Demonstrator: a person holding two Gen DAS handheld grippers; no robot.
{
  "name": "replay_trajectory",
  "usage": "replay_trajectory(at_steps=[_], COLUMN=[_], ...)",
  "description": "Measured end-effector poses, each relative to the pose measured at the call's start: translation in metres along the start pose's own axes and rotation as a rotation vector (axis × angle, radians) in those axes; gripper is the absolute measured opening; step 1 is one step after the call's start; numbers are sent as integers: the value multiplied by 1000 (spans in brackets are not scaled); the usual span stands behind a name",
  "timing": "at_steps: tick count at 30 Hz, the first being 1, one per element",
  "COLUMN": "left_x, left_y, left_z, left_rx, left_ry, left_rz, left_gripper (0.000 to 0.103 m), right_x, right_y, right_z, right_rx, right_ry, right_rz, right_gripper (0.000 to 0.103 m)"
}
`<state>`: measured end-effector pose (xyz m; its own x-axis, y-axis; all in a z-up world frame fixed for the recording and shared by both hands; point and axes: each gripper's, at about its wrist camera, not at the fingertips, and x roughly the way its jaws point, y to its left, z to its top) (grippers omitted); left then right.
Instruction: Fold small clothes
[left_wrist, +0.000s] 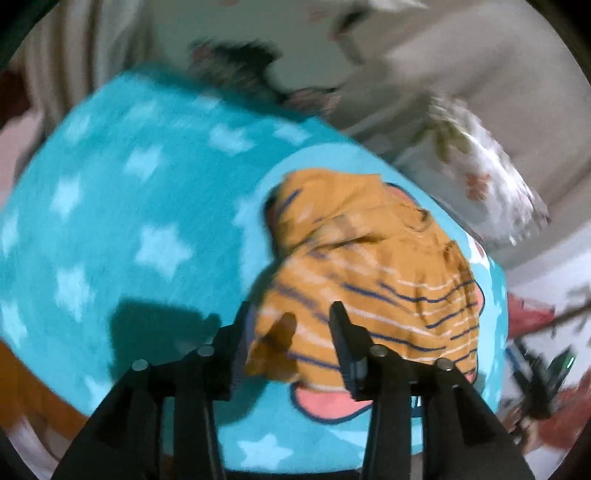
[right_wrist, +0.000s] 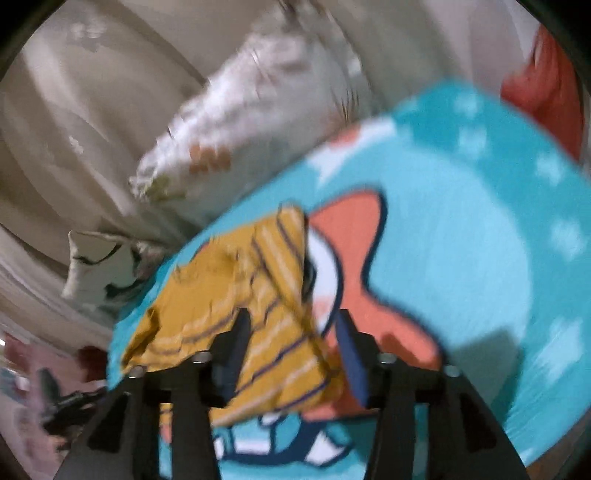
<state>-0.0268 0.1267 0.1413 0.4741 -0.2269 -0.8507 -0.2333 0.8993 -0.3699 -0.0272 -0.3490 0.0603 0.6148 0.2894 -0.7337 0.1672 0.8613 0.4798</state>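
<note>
One striped garment | one star blanket | left gripper released | right gripper released

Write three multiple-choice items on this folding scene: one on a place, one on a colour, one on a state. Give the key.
1. The striped garment lies on:
A. the turquoise star blanket
B. a wooden chair
C. a bare floor

2. The garment's main colour:
A. green
B. mustard yellow
C. black

3. The left gripper and right gripper are:
A. both shut on the garment
B. both out of view
C. both open

Key: A, turquoise starred cloth shows all round the garment; B, it is mustard with thin dark and white stripes; C, each wrist view shows a clear gap between the fingers.
</note>
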Motion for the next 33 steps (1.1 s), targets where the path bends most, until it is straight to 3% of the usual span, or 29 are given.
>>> replay_trajectory(at_steps=[2, 7, 9, 12, 15, 20, 25, 27, 29, 33], left_x=[9, 68, 89, 115, 130, 145, 150, 149, 145, 128], left_y=[-29, -84, -88, -80, -59, -30, -1, 7, 15, 33], left_z=[8, 16, 23, 47, 72, 96, 115, 120, 126, 135], left_rx=[94, 306, 329, 337, 292, 208, 44, -13, -39, -90], left_ry=[-1, 83, 107, 87, 88, 116, 136, 125, 102, 82], left_rz=[-9, -21, -11, 76, 98, 28, -120, -144, -92, -74], left_gripper=[61, 61, 61, 61, 59, 49, 49, 49, 50, 50], right_x=[0, 41, 72, 120, 157, 206, 211, 213, 212, 202], right_y=[14, 61, 86, 110, 116, 101, 71, 69, 69, 72], right_z=[13, 30, 30, 34, 41, 66, 91, 97, 99, 102], right_rx=[-46, -129, -193, -233, -235, -205, -70, -48, -42, -72], right_ry=[3, 149, 210, 285, 321, 326, 303, 302, 301, 291], right_rz=[-10, 126, 138, 142, 115, -6, 31, 37, 35, 12], right_gripper=[57, 57, 57, 57, 57, 54, 50, 50, 50, 52])
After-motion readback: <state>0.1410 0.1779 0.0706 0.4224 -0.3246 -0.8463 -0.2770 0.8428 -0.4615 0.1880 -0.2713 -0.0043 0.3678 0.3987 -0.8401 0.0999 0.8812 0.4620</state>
